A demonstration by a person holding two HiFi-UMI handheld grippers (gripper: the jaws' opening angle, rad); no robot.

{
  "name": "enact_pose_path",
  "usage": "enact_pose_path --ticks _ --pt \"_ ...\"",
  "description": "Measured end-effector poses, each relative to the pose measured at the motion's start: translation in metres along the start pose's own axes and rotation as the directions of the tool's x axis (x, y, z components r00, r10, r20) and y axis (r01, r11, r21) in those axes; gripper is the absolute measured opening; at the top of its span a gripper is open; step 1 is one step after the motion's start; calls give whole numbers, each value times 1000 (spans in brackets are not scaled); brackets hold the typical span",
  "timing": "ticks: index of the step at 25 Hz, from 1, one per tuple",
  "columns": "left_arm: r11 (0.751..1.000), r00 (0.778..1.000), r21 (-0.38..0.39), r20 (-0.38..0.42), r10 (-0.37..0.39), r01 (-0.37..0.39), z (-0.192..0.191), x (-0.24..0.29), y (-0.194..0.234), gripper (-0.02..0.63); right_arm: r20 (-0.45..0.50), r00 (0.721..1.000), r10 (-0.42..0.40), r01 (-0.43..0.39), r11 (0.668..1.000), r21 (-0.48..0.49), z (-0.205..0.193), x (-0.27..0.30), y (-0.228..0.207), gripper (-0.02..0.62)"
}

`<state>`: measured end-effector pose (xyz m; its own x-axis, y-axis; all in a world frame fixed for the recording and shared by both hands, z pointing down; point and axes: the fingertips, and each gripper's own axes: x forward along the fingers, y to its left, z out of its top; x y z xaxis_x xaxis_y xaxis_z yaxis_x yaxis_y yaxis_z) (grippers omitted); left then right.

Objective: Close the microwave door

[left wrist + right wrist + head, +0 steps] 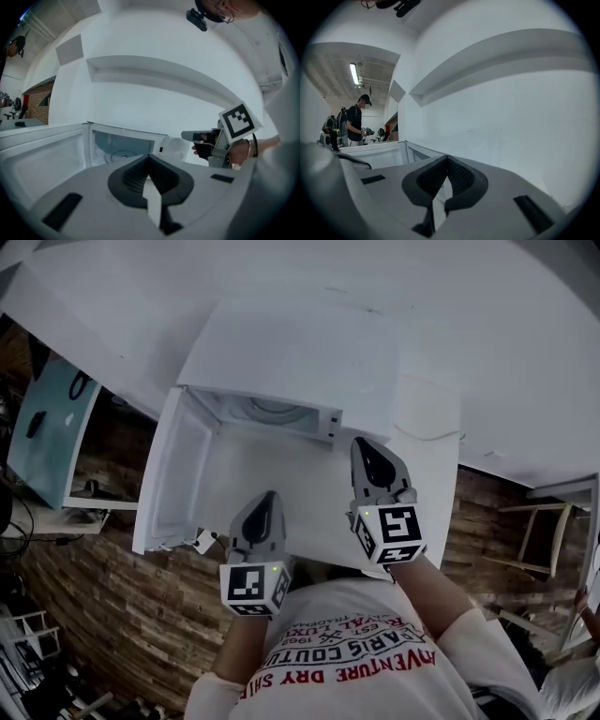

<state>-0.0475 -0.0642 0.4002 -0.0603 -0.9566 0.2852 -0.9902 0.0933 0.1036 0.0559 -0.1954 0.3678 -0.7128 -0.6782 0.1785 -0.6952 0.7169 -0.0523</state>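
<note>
The microwave (281, 343) has a smooth white shell with a faint sheen. Its door (173, 479) looks like white moulded plastic on the inside. The table (431, 488) is plain matt white. The floor (112, 615) is rough-grained wood plank. The left gripper (269, 497) and right gripper (362, 442) are matt grey plastic with dark ribbed pads (134, 176). The shirt (356, 652) is printed cloth.

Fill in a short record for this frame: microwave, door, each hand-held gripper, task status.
microwave: white, on white counter
door: open, swung out to the left
left hand-held gripper: jaws shut, empty, right of the door
right hand-held gripper: jaws shut, empty, near microwave's right front corner
task status: door not yet closed
</note>
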Motion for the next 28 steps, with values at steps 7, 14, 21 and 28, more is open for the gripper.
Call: enact_pose_path --ticks 7,14,21,28 --pt "1000 1000 -24 -14 14 -15 -3 8 38 -2 -19 997 -75 75 997 -18 4 27 -4 11" --pt "997 998 -36 13 67 -66 3 -4 65 -2 -66 992 -104 103 994 -25 -2 39 -9 11" --pt "983 985 -70 25 172 -170 -4 -32 92 -2 -54 992 -111 109 993 -51 -3 40 -13 11" --pt "936 940 -102 29 341 -336 -19 -86 130 -2 -37 992 -122 119 991 -60 -1 41 -15 11"
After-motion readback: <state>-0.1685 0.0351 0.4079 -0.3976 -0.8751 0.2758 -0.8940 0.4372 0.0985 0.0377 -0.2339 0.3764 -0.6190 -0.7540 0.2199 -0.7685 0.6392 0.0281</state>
